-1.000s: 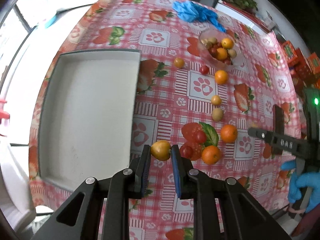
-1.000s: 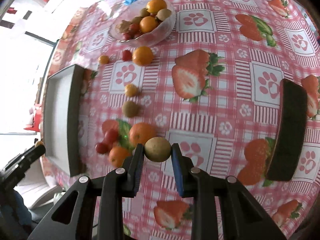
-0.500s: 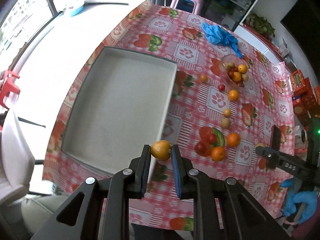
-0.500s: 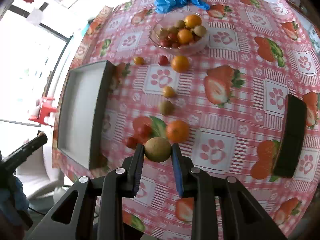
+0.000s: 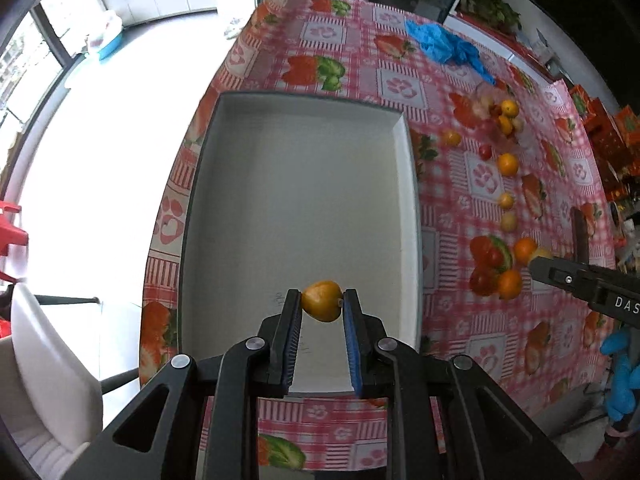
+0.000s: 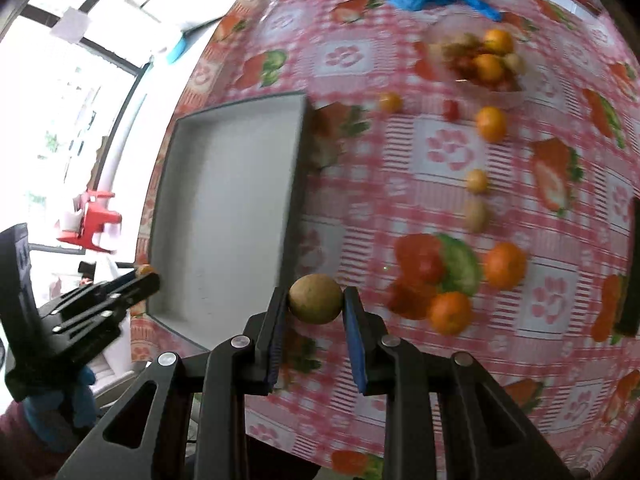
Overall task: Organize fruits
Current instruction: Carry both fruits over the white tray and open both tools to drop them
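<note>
My left gripper (image 5: 322,304) is shut on a small yellow-orange fruit (image 5: 322,300) and hangs over the near part of the grey tray (image 5: 296,184). My right gripper (image 6: 316,300) is shut on a brown-green kiwi (image 6: 316,298), held above the tablecloth just right of the grey tray (image 6: 224,200). Several loose oranges, red tomatoes and small yellow fruits lie on the cloth, among them an orange (image 6: 505,265) and another orange (image 6: 450,313). A clear bowl (image 6: 480,60) at the far side holds more fruit.
A crumpled blue glove (image 5: 444,46) lies at the far edge of the checked strawberry tablecloth. A dark flat block (image 5: 581,236) stands on the cloth at the right. A white chair (image 5: 48,368) sits left of the table; a gloved hand (image 6: 60,412) holds the left tool.
Both grippers have moved left with their fruits. The left one went from the tray's right rim to over the tray; the right one left the loose fruit and reached the tray's right side.
</note>
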A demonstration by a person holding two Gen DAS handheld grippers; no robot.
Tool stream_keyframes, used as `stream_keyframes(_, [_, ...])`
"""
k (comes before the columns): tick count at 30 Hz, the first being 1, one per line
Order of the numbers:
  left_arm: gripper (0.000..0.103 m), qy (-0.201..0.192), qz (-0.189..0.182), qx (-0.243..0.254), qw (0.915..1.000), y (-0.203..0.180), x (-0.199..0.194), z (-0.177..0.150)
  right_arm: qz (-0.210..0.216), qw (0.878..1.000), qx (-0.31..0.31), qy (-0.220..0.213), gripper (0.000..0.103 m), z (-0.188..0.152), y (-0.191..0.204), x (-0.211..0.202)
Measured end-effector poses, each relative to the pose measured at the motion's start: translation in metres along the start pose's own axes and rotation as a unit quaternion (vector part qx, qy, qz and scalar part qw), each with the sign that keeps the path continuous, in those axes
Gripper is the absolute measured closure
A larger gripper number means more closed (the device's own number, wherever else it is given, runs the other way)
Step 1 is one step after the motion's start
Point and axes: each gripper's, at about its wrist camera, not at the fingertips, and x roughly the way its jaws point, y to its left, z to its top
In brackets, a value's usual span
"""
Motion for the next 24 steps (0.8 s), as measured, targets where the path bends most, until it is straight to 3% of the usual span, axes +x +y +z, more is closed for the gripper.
stream_keyframes(11, [0.081,0.041,-0.002,-0.007,0.9991,0.027,0.035,-0.011,0.008,0.996,-0.067,0.065,0.073,-0.008,0.060,0.050])
stream_keyframes(24, [0.081,0.064,0.012,0.000,0.9979,0.037,0.048,-0.025,0.003,0.991,-0.078,0.110,0.072,-0.016,0.076,0.082])
